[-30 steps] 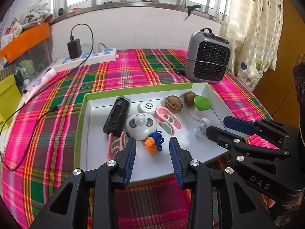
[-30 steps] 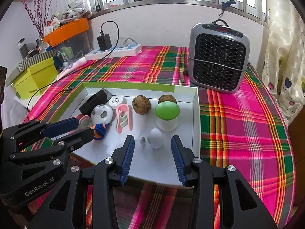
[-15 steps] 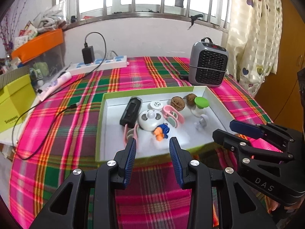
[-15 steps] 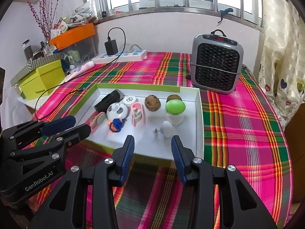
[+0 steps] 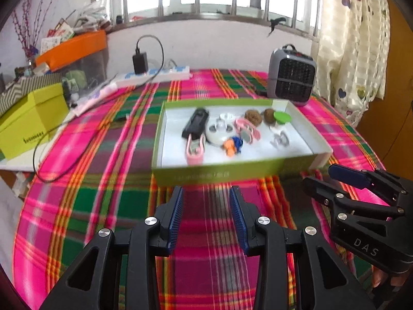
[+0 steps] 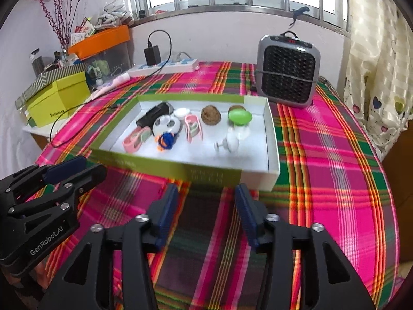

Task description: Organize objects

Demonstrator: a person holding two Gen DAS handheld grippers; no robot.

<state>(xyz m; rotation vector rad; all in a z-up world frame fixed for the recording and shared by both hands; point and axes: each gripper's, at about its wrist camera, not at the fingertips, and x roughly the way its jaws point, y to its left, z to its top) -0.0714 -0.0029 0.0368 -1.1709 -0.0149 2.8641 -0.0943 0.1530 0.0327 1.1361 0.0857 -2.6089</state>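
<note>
A shallow green-walled box with a white floor sits on the plaid table. In it lie a black device, a round white gadget, two pink holders, an orange-and-blue toy, two walnuts, a green-capped piece and a small white piece. My left gripper hangs open and empty in front of the box. My right gripper is empty too, its jaws opening, just short of the box's near wall.
A grey fan heater stands behind the box at the right. A power strip with a black charger and a trailing cable lies at the back left. Yellow-green boxes and an orange-lidded bin stand at the left edge.
Both grippers have drawn back from over the box toward the table's near side, so the box looks smaller. The right gripper's jaws stand wider than before.
</note>
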